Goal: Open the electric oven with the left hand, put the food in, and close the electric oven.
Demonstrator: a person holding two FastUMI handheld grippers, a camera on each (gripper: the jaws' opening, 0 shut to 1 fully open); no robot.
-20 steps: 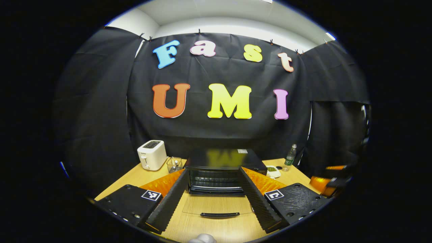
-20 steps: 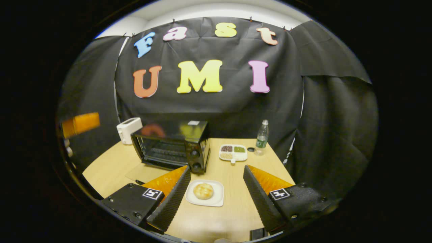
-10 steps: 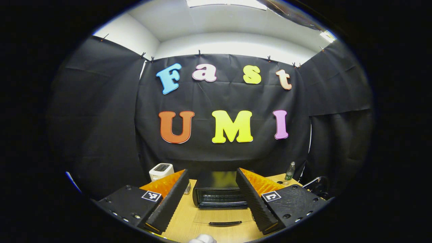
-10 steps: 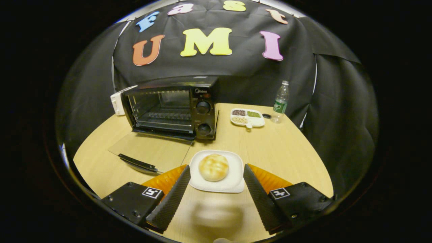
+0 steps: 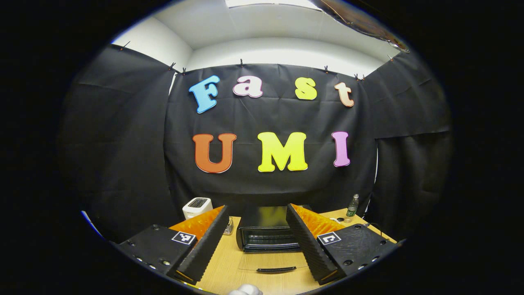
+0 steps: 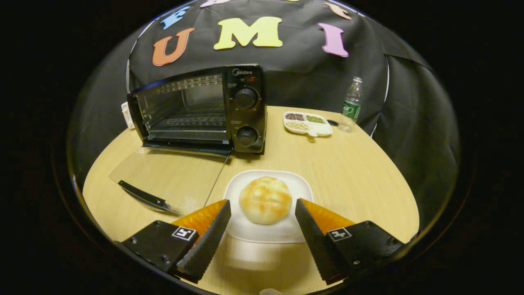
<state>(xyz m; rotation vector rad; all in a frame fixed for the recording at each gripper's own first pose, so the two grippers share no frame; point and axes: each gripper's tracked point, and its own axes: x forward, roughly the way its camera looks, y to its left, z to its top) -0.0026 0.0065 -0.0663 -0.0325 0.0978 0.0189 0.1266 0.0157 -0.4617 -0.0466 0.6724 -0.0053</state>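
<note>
The black electric oven [image 6: 196, 112] stands on the wooden table with its glass door [image 6: 163, 180] folded flat onto the tabletop, handle nearest me, and its rack bare. A golden bun [image 6: 265, 199] lies on a white plate [image 6: 254, 231] in front of the oven's knobs. My right gripper [image 6: 262, 207] is open and straddles the bun and plate, its fingers apart from both. In the left gripper view my left gripper [image 5: 256, 215] is open, held well back and high, with the oven [image 5: 268, 233] and lowered door handle [image 5: 276, 269] framed between its fingers.
A white toaster [image 5: 197, 207] stands left of the oven. A divided white dish of grains [image 6: 308, 123], a small dark cap and a water bottle [image 6: 351, 104] sit at the back right. Black cloth walls close in behind the round table [image 6: 360, 176].
My right gripper has dropped and moved forward onto the plate, so the bun now sits between its fingers. My left gripper has pulled back and up from the open oven door.
</note>
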